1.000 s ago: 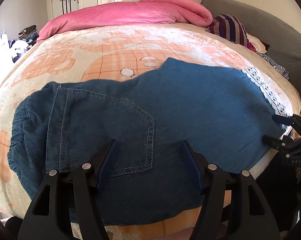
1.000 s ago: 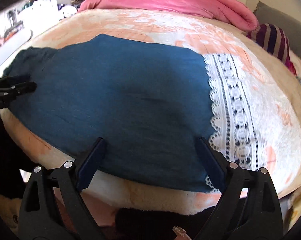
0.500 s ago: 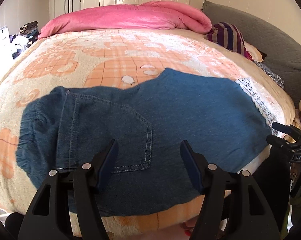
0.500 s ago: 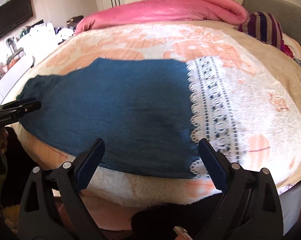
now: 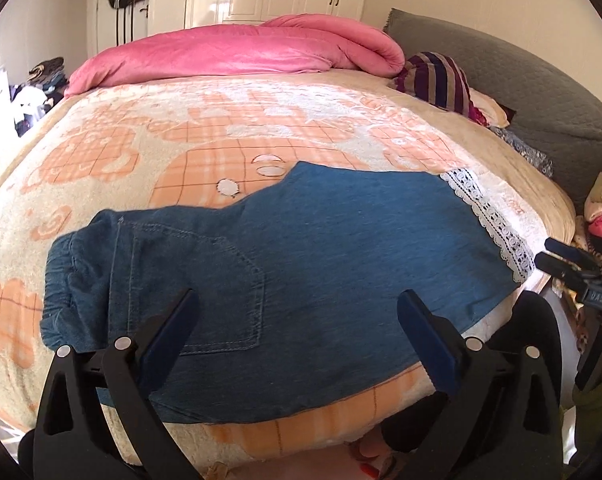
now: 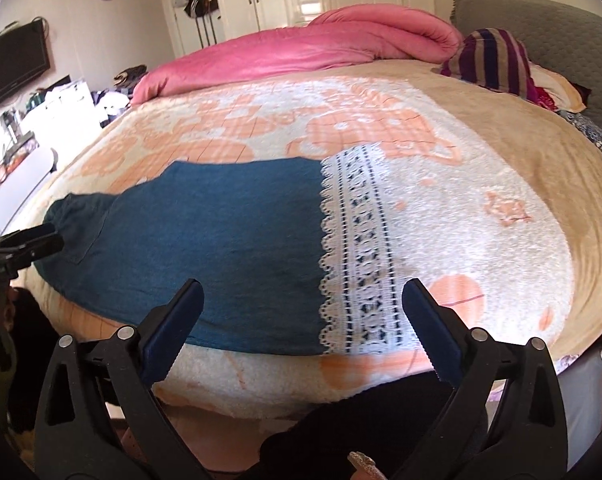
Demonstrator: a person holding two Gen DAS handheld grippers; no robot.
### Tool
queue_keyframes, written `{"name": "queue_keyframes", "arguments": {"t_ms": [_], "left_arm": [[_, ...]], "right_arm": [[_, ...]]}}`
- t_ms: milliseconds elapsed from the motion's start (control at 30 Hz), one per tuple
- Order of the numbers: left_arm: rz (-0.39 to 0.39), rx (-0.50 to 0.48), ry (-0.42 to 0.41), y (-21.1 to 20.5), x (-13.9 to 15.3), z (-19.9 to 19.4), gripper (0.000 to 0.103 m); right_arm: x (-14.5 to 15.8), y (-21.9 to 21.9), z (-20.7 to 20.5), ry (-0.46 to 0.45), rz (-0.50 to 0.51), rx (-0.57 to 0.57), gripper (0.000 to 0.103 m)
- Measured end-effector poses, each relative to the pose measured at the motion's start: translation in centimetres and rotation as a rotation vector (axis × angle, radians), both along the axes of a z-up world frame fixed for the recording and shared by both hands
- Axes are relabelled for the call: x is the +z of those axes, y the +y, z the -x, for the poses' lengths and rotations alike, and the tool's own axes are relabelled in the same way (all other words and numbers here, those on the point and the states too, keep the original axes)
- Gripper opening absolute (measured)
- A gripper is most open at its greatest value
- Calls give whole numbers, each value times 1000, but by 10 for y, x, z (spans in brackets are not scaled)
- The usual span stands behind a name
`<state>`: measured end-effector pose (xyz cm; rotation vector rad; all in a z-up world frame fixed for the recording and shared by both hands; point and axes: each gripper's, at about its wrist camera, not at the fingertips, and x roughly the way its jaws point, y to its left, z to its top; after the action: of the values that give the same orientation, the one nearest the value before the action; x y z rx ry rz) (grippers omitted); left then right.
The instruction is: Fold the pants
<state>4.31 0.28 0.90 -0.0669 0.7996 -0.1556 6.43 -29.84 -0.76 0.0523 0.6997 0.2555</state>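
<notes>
Blue denim pants (image 5: pixel 301 256) lie folded flat along the near edge of the bed, waistband and back pocket (image 5: pixel 205 292) to the left, white lace hem (image 5: pixel 497 228) to the right. My left gripper (image 5: pixel 297 320) hovers above the pocket end, its jaws opening wide with nothing pinched between them. In the right wrist view the pants (image 6: pixel 205 232) fill the left half and the lace hem (image 6: pixel 361 264) runs down the middle. My right gripper (image 6: pixel 303 316) hangs above the hem end, jaws opening, holding nothing. Each gripper shows at the edge of the other's view.
The bed carries a peach-and-cream patterned blanket (image 5: pixel 237 132). A pink duvet (image 5: pixel 237 52) is bundled at the far side, with a striped cushion (image 5: pixel 441 80) and grey headboard (image 5: pixel 501 80) at the right. Cluttered furniture stands left of the bed (image 6: pixel 45 112).
Both grippers have lifted and drawn back from the pants, so the bed looks farther away. The left jaws have spread much wider. The right view has swung toward the lace hem.
</notes>
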Motion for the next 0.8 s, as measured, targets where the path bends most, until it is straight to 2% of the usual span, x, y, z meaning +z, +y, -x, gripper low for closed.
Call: {"name": "queue_keyframes", "arguments": {"t_ms": [400,800], "left_arm": [[-18,-71,0,-36,8,-15,99],[-39,-236,11,-107,18,-68,99]], "right_arm": [[2,-36,3,-23,-59,-84,94],[-17,-53,1,19,-117,-115,94]]}}
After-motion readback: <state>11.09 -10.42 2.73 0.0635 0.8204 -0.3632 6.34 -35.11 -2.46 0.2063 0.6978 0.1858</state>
